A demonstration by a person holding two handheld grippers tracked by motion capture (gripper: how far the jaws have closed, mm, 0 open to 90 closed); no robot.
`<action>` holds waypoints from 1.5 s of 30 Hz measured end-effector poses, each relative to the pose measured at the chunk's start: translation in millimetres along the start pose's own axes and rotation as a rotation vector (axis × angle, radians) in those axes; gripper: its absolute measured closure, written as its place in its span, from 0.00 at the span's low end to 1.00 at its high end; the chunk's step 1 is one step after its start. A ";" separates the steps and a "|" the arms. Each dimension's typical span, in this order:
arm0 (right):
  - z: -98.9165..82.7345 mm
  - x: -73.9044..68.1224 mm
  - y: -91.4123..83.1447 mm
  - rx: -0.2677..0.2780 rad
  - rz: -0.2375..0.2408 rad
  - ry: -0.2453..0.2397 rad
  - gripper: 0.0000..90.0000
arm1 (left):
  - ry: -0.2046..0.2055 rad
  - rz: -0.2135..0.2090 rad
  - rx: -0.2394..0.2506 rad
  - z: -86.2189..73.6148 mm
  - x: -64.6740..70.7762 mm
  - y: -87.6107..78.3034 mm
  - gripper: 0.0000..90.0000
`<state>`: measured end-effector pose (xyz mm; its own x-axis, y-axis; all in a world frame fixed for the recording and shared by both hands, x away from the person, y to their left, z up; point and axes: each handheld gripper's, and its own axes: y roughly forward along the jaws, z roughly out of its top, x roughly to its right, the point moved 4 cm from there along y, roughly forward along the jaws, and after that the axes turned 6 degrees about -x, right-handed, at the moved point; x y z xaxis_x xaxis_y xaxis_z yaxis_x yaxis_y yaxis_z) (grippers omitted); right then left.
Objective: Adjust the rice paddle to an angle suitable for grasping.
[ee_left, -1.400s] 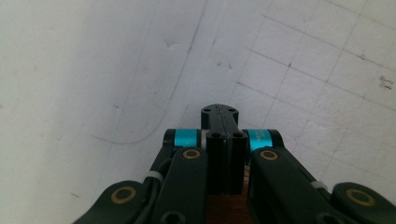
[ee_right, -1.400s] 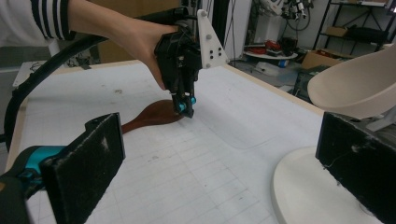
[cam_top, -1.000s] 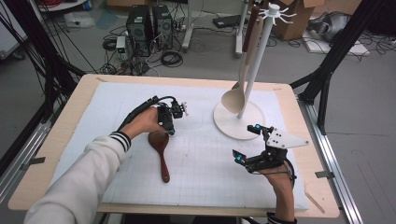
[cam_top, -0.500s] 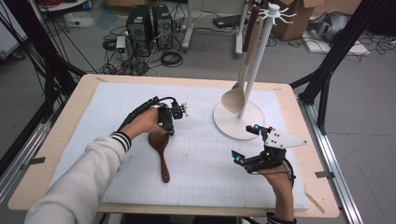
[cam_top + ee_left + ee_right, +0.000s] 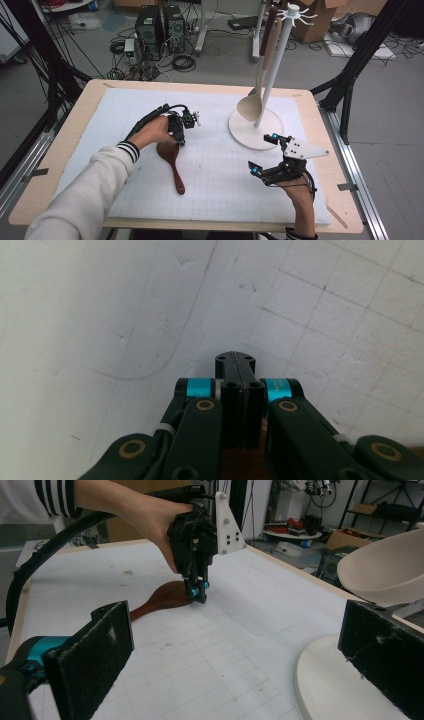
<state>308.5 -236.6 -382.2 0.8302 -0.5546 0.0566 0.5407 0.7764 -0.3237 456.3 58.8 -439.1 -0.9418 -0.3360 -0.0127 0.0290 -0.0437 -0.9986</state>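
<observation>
A dark brown wooden spoon (image 5: 172,162) lies flat on the white gridded mat (image 5: 215,175), its handle pointing to the near edge. My left gripper (image 5: 181,140) points straight down at the far rim of the spoon's bowl. In the left gripper view its jaws (image 5: 235,360) are pressed together, tips on the mat, with a strip of brown spoon (image 5: 240,465) showing beneath them. The right gripper view shows the left gripper (image 5: 198,591) touching the spoon's bowl (image 5: 165,596). My right gripper (image 5: 263,153) hovers open near the stand's base, nothing between its pads (image 5: 100,650).
A white utensil stand (image 5: 255,131) with a tall hooked pole stands at the back right of the mat. A pale wooden spoon (image 5: 251,105) hangs on it, its bowl (image 5: 385,567) low over the base. The table's wooden border (image 5: 65,145) frames the mat.
</observation>
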 end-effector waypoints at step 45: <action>-3.0 0.2 3.1 -0.017 -0.001 0.012 0.00 | -0.022 -0.010 0.033 -49.2 -0.1 -4.0 0.99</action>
<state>310.0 -235.2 -386.0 0.8279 -0.5591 0.0453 0.5391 0.7708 -0.3395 439.7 105.3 -437.6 -0.9343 -0.3564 -0.0011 0.0310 -0.0782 -0.9965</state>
